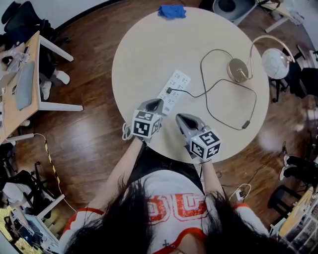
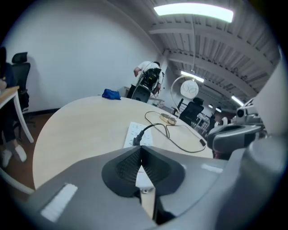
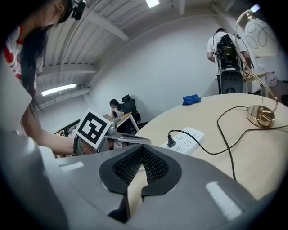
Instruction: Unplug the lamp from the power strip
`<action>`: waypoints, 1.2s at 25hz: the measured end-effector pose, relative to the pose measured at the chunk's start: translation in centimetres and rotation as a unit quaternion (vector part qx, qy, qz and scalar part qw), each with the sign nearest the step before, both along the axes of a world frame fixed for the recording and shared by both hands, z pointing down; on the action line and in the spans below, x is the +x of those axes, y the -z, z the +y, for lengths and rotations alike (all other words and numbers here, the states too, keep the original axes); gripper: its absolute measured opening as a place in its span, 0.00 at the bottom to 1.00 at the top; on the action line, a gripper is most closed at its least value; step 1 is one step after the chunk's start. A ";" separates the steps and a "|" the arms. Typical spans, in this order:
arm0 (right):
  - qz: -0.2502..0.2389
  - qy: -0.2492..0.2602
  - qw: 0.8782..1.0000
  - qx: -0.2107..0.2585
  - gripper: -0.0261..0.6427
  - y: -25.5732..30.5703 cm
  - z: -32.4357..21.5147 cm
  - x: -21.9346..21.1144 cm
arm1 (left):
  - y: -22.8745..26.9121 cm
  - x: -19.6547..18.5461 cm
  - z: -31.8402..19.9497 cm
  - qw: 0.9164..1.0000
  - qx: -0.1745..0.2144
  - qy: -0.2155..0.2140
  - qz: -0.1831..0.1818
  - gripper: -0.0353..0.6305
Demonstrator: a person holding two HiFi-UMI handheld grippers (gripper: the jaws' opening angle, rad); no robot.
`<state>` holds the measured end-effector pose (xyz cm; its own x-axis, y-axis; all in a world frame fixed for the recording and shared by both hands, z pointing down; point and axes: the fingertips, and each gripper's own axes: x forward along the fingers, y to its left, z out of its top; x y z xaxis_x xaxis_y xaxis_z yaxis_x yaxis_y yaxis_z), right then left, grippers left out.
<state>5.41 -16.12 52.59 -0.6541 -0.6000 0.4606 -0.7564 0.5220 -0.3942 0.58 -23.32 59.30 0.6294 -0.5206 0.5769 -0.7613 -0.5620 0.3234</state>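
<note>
A white power strip (image 1: 175, 88) lies on the round table (image 1: 144, 44), with a black plug (image 1: 169, 91) in one of its sockets. The plug's cord (image 1: 218, 83) loops across the table to the lamp's brass base (image 1: 239, 69); the white lamp head (image 1: 275, 63) hangs past the right rim. My left gripper (image 1: 156, 102) hovers at the strip's near end, jaws shut and empty. My right gripper (image 1: 180, 117) sits beside it over the table's near edge, also shut on nothing. The left gripper view shows the strip (image 2: 133, 130) and plug (image 2: 138, 138) just ahead of the left gripper (image 2: 140, 149). In the right gripper view the plug (image 3: 171, 141) is ahead of the right gripper (image 3: 143, 148).
A blue cloth (image 1: 172, 11) rests at the table's far edge. An inline switch (image 1: 246, 124) sits on the cord near the right rim. A wooden desk (image 1: 22, 79) and chairs stand to the left on the wood floor. A person (image 3: 223, 45) stands beyond the table.
</note>
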 end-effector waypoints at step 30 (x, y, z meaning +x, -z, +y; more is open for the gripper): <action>0.230 0.073 0.969 0.056 0.27 -10.0 -11.2 -1.9 | -5.1 0.9 -0.7 0.992 -0.038 -0.043 -0.115 0.05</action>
